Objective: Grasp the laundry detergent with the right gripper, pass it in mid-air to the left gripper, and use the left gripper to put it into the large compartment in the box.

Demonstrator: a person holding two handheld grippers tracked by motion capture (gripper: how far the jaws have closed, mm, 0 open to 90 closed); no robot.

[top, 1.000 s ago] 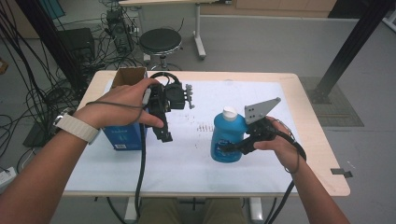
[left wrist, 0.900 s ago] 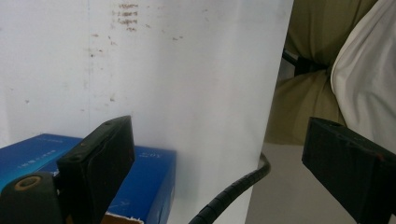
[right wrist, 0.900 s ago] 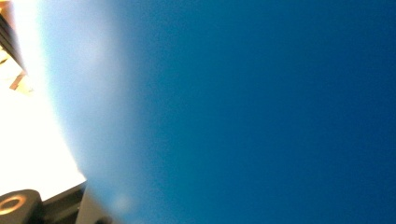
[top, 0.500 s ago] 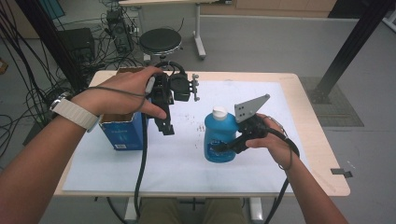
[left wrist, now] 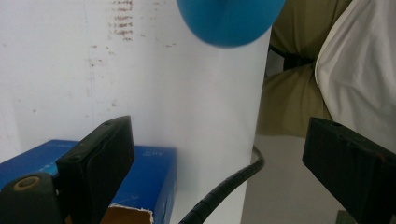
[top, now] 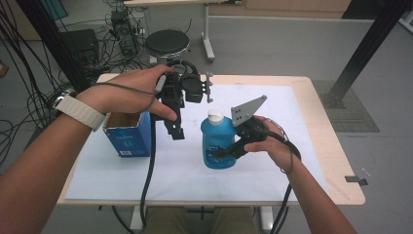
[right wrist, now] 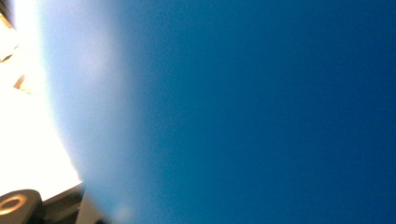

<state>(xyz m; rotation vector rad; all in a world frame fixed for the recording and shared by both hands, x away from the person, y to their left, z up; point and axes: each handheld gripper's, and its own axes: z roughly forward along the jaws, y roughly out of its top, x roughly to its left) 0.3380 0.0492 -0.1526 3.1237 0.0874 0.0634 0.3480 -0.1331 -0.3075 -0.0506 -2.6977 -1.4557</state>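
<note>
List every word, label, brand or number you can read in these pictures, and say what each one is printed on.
None can be read.
Blue box: pale print on its front face in the high view, and a faint line on its top in the left gripper view, both too small and blurred.
Blue bottle: a dark mark low on its side beside the right gripper, unreadable.
White sheet: brown smudges, no writing.

- Blue bottle (top: 218,146), centre of the high view: glossy translucent plastic, with a smooth white plastic cap (top: 215,117).
- Blue box (top: 127,139), left of centre: matt printed cardboard, torn brown edge at its open top.
- Surface (top: 319,126): pale wood-look rim, under a matt white paper sheet (top: 272,165) with faint scuffs.
- Left tool (left wrist: 224,168): matt black rubbery pads.
- Right tool (top: 229,151): dull grey metal plate.
</note>
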